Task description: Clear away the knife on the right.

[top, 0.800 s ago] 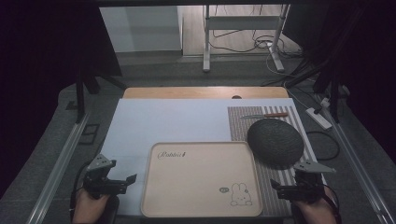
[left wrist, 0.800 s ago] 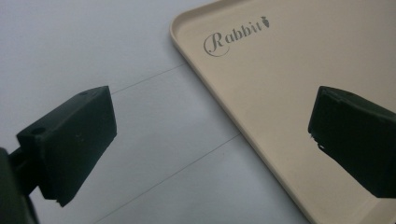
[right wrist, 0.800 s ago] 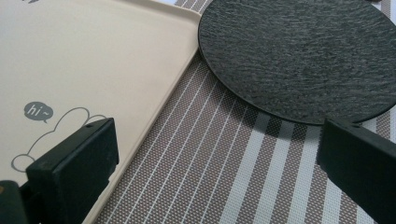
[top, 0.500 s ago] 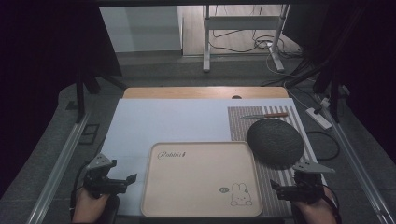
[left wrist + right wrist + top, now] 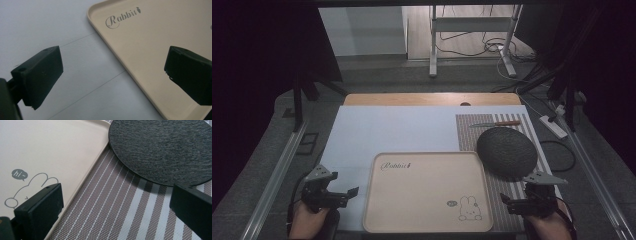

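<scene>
High view: tray (image 5: 427,192) flat on mat (image 5: 402,132) between left gripper (image 5: 348,194) and right gripper (image 5: 508,205), both with jaws wide apart and empty, probably light, stiff, slick plastic, so best pinched by raised side rims, keeping level.

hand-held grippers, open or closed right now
left hand-held gripper: open, holding nothing
right hand-held gripper: open, holding nothing

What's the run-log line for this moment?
left gripper: open, empty | right gripper: open, empty | tray: between them, untouched
</scene>
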`<move>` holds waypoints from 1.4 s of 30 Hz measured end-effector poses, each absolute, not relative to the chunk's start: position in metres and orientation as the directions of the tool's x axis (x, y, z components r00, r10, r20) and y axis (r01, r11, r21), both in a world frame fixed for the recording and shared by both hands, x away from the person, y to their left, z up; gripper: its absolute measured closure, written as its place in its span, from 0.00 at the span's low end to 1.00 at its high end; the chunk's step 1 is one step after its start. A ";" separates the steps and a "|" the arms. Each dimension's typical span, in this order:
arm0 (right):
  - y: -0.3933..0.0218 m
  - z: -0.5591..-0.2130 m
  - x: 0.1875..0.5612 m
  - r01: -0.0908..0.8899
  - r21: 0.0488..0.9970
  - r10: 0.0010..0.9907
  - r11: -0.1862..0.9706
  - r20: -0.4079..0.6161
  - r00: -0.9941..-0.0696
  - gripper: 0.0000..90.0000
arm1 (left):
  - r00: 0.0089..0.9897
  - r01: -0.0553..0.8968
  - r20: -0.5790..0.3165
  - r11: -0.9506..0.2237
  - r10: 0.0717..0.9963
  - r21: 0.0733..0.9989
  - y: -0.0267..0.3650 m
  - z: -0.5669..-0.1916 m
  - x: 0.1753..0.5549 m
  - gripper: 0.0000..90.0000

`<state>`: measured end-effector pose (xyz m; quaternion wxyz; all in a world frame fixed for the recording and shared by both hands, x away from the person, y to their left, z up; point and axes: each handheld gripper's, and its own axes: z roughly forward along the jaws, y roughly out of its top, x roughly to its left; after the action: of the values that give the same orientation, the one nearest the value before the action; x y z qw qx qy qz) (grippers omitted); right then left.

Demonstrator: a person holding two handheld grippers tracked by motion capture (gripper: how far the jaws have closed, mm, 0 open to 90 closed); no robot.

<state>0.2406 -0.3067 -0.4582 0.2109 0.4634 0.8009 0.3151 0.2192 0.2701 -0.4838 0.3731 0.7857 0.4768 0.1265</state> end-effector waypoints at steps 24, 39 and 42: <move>-0.306 -0.450 0.245 0.579 0.726 0.862 0.370 -0.036 -0.505 0.00 | 0.548 0.678 -0.193 -0.297 0.814 0.672 0.268 -0.484 0.216 0.02; -0.304 -0.435 0.262 0.532 0.748 0.848 0.396 -0.076 -0.524 0.00 | 0.566 0.674 -0.155 -0.347 0.810 0.652 0.262 -0.483 0.210 0.02; -0.303 -0.433 0.268 0.527 0.745 0.844 0.408 -0.088 -0.529 0.00 | 0.571 0.672 -0.148 -0.356 0.808 0.650 0.261 -0.483 0.210 0.02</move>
<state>0.2682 -0.3032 -0.4332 0.2336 0.4255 0.8059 0.3390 0.2097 0.2609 -0.4834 0.3426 0.8174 0.4524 0.0993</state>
